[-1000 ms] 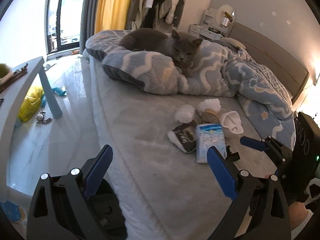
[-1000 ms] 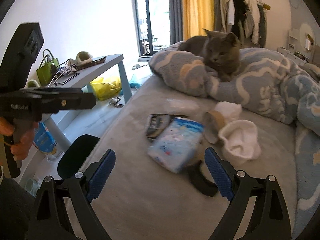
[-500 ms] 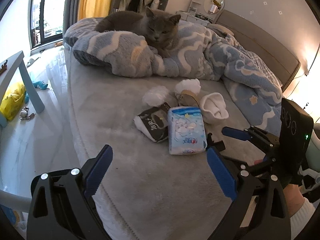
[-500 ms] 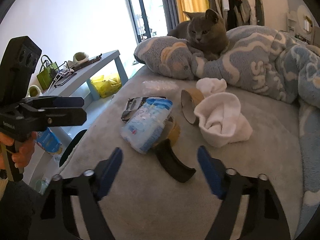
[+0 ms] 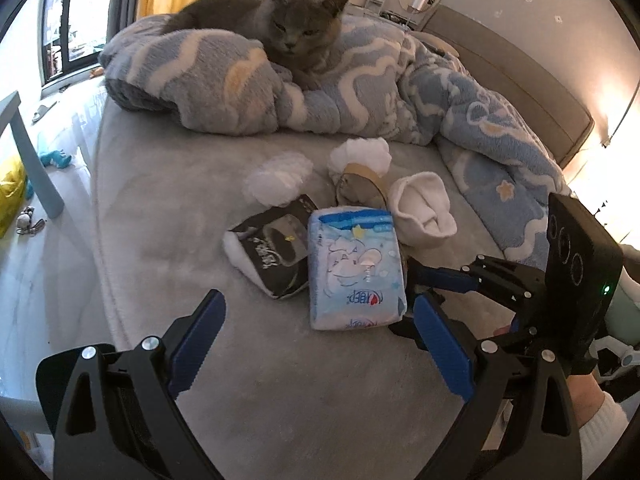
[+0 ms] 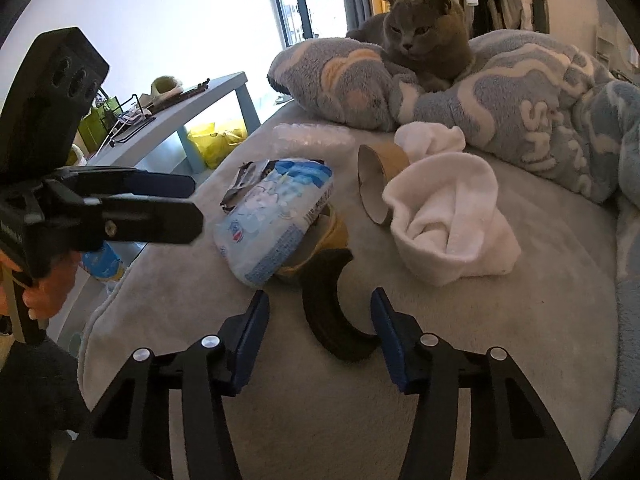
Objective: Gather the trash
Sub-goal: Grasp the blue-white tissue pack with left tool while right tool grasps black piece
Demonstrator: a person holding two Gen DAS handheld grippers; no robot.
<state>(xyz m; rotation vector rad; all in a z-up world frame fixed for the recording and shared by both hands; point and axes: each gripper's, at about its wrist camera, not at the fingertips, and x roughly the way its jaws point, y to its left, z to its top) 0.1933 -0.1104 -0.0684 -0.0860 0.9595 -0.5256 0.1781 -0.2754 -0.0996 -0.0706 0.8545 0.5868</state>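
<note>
On the soft grey bed (image 6: 500,360), the right gripper (image 6: 320,320) has been narrowing around a black curved piece (image 6: 332,320), pads not yet touching. It could slip off. The left gripper (image 5: 316,344) hangs wide, empty.

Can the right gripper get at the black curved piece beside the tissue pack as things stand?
Probably yes. The right gripper, jaws just closing, already straddles the black curved piece with nothing between; the tissue pack only overlaps its far end.

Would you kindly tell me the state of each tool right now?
Left tool: open, holding nothing, above the grey bed cover.
Right tool: jaws have just been closing around the black curved piece; the pads are not yet pressing on it.
</note>
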